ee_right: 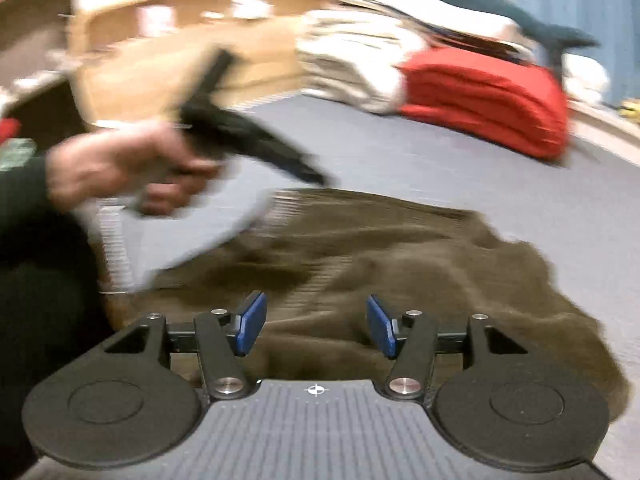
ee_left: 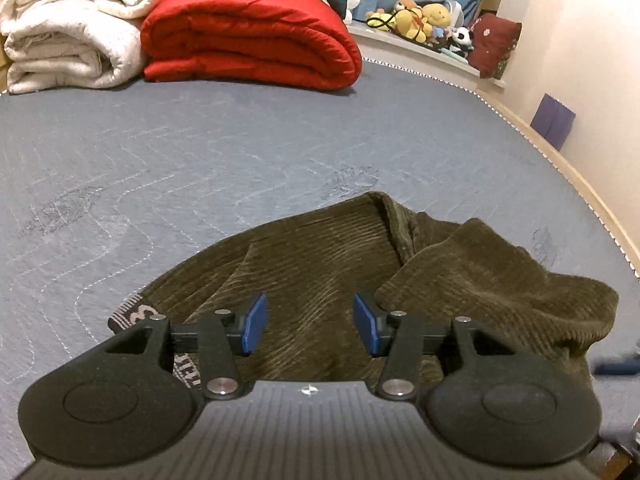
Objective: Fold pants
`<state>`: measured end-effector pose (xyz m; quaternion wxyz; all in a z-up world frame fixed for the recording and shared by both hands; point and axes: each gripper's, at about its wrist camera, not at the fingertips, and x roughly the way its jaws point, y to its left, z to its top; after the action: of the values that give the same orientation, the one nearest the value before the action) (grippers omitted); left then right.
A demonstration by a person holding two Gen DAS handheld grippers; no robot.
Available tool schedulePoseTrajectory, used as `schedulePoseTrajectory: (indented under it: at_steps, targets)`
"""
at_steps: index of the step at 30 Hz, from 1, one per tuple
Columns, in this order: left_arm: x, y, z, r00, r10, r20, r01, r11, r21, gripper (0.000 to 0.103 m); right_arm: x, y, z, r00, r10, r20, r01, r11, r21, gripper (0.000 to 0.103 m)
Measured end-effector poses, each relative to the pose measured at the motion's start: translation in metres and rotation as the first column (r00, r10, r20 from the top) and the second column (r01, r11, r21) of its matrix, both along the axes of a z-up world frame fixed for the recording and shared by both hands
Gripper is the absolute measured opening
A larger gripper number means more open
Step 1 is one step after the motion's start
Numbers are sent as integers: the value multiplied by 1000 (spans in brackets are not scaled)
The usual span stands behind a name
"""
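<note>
Although white lettering is seen on the waistband (ee_left: 134,314) of the olive corduroy pants (ee_left: 320,264), it cannot be read. The pants are spread rumpled on the grey-blue mattress (ee_left: 200,152), below the left gripper (ee_left: 310,326) and right gripper (ee_right: 316,326), both spread apart and empty. A red quilt (ee_left: 252,36) and white blanket (ee_left: 72,28) are stacked well beyond.

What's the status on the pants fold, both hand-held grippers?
Left hand-held gripper open, empty, over the pants. Right hand-held gripper open, empty, right view blurred. Pants rumpled on the mattress, unfolded. Nothing in the way.
</note>
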<state>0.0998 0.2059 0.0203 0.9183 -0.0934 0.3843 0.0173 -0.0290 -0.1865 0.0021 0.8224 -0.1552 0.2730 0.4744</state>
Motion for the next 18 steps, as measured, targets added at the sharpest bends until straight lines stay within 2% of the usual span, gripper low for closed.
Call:
schedulePoseTrajectory:
  at_steps: [3,5,7,9,10,11,12,15,18]
  targets:
    - [-2,2,-7,1000,10,-19,-10,1000,10,53,16,27,-26,992,-102,77,111,985,-130,57]
    - [-4,4,-8,1000,15,-28,-14,1000,19,53,23,50,-44,986,-105,126,131,967,-217,57]
    - [-6,4,-9,999,18,-30,-17,1000,20,53,28,65,-60,987,-92,134,125,955,-268,55]
    - [-7,4,-9,999,19,-30,-18,1000,19,53,35,76,-72,981,-112,158,158,933,-323,43]
    - [-7,4,-8,999,18,-28,-18,1000,16,53,39,77,-74,980,-128,151,172,927,-332,34]
    - [-7,3,-8,1000,17,-25,-17,1000,13,54,42,76,-74,981,-142,132,179,929,-325,24]
    - [-7,2,-7,1000,15,-22,-14,1000,11,54,43,75,-71,980,-152,127,185,932,-312,19]
    - [-6,-3,-6,1000,6,-18,-6,1000,8,54,39,55,-48,968,-193,159,226,947,-230,14]
    - [-6,-10,-2,1000,-10,-17,10,1000,-11,54,43,11,-13,937,-324,129,335,939,-79,11]
